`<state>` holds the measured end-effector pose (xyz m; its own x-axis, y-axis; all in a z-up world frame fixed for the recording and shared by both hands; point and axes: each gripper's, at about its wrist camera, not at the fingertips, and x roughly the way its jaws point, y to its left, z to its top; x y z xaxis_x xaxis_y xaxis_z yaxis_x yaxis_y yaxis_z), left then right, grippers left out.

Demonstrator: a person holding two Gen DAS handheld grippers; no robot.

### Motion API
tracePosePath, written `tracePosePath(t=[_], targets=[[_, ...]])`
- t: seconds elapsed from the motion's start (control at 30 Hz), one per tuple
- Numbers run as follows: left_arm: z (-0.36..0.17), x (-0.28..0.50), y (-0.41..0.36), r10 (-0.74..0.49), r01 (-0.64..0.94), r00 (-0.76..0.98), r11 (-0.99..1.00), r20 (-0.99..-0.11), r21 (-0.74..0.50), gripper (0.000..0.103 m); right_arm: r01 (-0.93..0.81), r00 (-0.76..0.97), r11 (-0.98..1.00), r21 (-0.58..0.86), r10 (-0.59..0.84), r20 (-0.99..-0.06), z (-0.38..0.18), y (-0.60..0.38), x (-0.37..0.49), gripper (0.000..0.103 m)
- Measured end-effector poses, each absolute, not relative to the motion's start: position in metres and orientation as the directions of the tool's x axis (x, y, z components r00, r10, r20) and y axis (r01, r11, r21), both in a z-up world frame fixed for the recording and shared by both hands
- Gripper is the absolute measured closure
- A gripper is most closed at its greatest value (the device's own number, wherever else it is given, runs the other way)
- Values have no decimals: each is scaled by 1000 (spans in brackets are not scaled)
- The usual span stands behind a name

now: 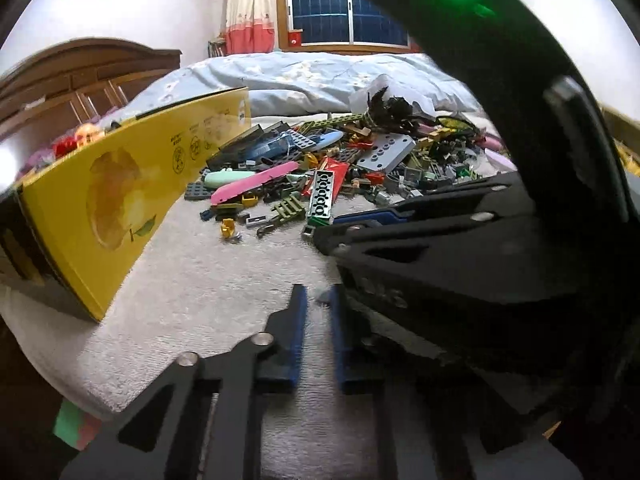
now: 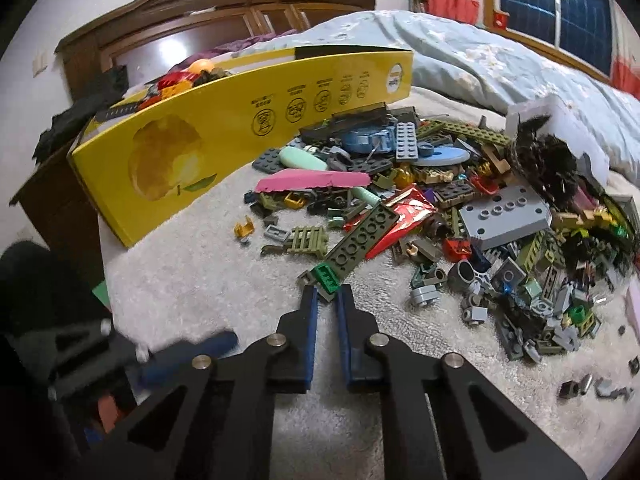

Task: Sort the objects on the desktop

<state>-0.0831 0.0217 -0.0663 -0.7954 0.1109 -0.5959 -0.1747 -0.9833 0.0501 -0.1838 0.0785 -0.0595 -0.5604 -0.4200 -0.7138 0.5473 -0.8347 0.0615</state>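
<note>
A heap of loose toy bricks (image 2: 460,208) lies on a cream blanket (image 2: 192,280), and it also shows in the left wrist view as the brick heap (image 1: 380,160). At its near edge lies a small green brick (image 2: 326,276), against the end of a long olive plate (image 2: 360,240). My right gripper (image 2: 327,294) is shut on that green brick (image 1: 320,222). The right gripper (image 1: 320,236) reaches in from the right. My left gripper (image 1: 318,304) hangs shut over bare blanket, and I see nothing clearly between its pads. It shows blurred at lower left as the left gripper (image 2: 224,342).
A long yellow box (image 2: 240,128) with toys inside stands left of the heap. A pink strip (image 2: 312,180) and a big grey brick (image 2: 504,212) lie in the pile. A few stray pieces (image 2: 592,388) sit at right. A blue quilt (image 1: 320,76) lies behind.
</note>
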Motion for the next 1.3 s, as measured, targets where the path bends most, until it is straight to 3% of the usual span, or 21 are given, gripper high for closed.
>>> tracePosePath(t=[0.2,0.3,0.37,0.53,0.83,1.03,1.3], targets=[[-65,-83,22,94,-147,-798,-988,-596,41,95,551,-575,-834,31,-407,-710,-57,78,-178,94],[-72,-77,36,28,-165,-820,-968,-572,189,95,547,-575,-837,8,-383,-723,-53,81,-174,94],[-72,-74,39,23,-176,-828,-960,-560,219,95,542,-576,-840,-13,-360,-734,-51,82,-172,94],[-66,-72,31,75,-208,-811,-964,-580,167,95,512,-584,-859,-34,-319,-747,-46,91,-165,94],[-67,-71,26,30,-160,-817,-971,-577,177,95,525,-612,-845,-97,-296,-734,-44,106,-132,94],[-66,-75,19,51,-139,-793,-985,-607,100,95,515,-670,-836,-190,-254,-697,-57,104,-114,93],[-65,-80,11,85,-108,-773,-994,-629,-2,95,375,-689,-926,-36,-252,-679,-63,113,-125,92]])
